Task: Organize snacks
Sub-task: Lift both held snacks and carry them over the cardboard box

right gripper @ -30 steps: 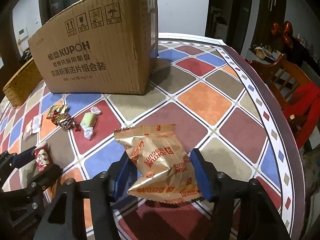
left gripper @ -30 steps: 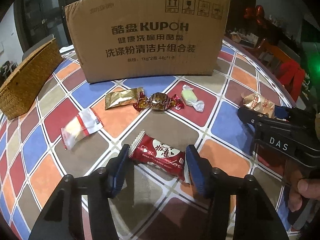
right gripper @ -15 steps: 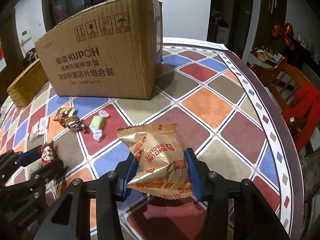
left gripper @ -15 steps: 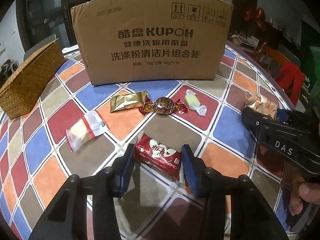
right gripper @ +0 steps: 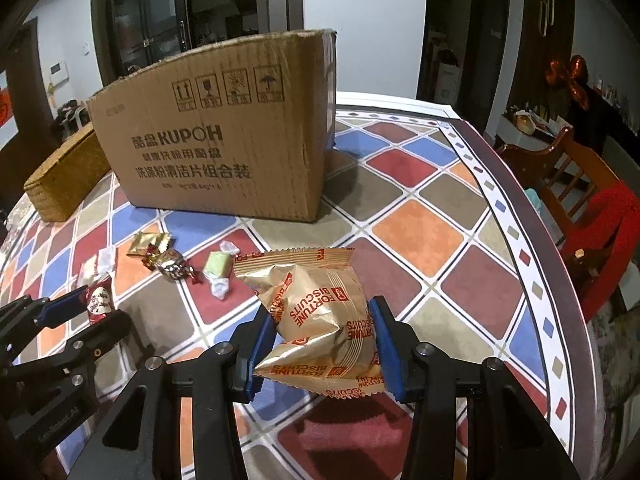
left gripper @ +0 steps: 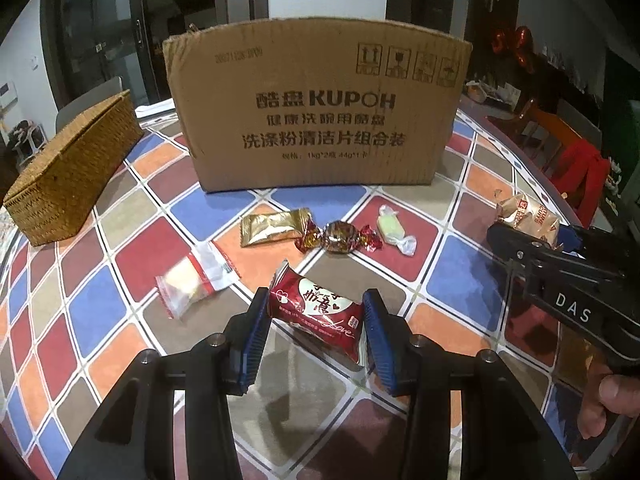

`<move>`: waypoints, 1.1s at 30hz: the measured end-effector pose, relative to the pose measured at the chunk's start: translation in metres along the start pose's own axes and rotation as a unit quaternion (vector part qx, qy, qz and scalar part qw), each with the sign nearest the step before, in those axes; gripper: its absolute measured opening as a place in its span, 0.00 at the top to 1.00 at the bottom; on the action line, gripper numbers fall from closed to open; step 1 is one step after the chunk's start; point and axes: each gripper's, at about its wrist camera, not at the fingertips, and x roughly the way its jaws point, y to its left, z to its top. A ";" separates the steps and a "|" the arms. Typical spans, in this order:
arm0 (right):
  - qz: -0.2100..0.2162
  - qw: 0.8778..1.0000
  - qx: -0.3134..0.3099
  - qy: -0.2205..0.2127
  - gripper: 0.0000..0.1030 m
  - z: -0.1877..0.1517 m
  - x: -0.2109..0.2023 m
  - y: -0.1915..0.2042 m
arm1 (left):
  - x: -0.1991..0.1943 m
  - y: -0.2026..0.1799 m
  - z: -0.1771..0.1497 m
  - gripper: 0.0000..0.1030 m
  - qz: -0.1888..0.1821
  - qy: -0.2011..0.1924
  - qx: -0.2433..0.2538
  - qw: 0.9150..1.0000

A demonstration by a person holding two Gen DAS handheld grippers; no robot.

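Observation:
My left gripper [left gripper: 316, 316] is shut on a red snack packet [left gripper: 316, 314] with a white heart, held just above the table. My right gripper [right gripper: 322, 322] is shut on a gold Fortune Biscuits packet [right gripper: 316, 320], lifted off the table; that packet [left gripper: 526, 218] also shows at the right of the left wrist view. On the table lie a gold wrapper [left gripper: 274, 226], a red-gold candy [left gripper: 339, 237], a pale green candy [left gripper: 394, 230] and a clear packet with a red stripe [left gripper: 192, 282]. Behind them stands a tall cardboard box [left gripper: 316, 116].
A woven basket [left gripper: 68, 176] sits at the far left of the tiled table [right gripper: 416, 232]. The table's curved edge [right gripper: 536, 264] runs along the right, with wooden chairs and red cloth [right gripper: 600, 216] beyond it. A hand [left gripper: 608, 400] holds the right gripper.
Both grippers have closed onto their packets and lifted them off the table. The red packet now sits tilted between the left pads; the biscuit packet is squeezed and raised.

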 end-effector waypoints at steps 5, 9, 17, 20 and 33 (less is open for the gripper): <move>0.002 1.000 -0.002 -0.008 0.54 0.005 -0.009 0.004 | -0.009 0.003 0.004 0.55 0.002 -0.009 -0.003 1.000; 0.003 1.000 -0.002 -0.015 0.54 0.010 -0.018 0.008 | -0.017 0.006 0.010 0.55 0.004 -0.018 -0.005 1.000; 0.007 0.999 -0.005 -0.032 0.54 0.021 -0.034 0.013 | -0.033 0.011 0.023 0.55 0.009 -0.034 -0.008 0.999; 0.008 0.999 -0.005 -0.038 0.54 0.025 -0.041 0.014 | -0.039 0.011 0.028 0.55 0.010 -0.040 -0.007 0.999; 0.010 0.998 -0.005 -0.068 0.54 0.050 -0.061 0.018 | -0.057 0.015 0.052 0.55 0.014 -0.066 -0.008 0.998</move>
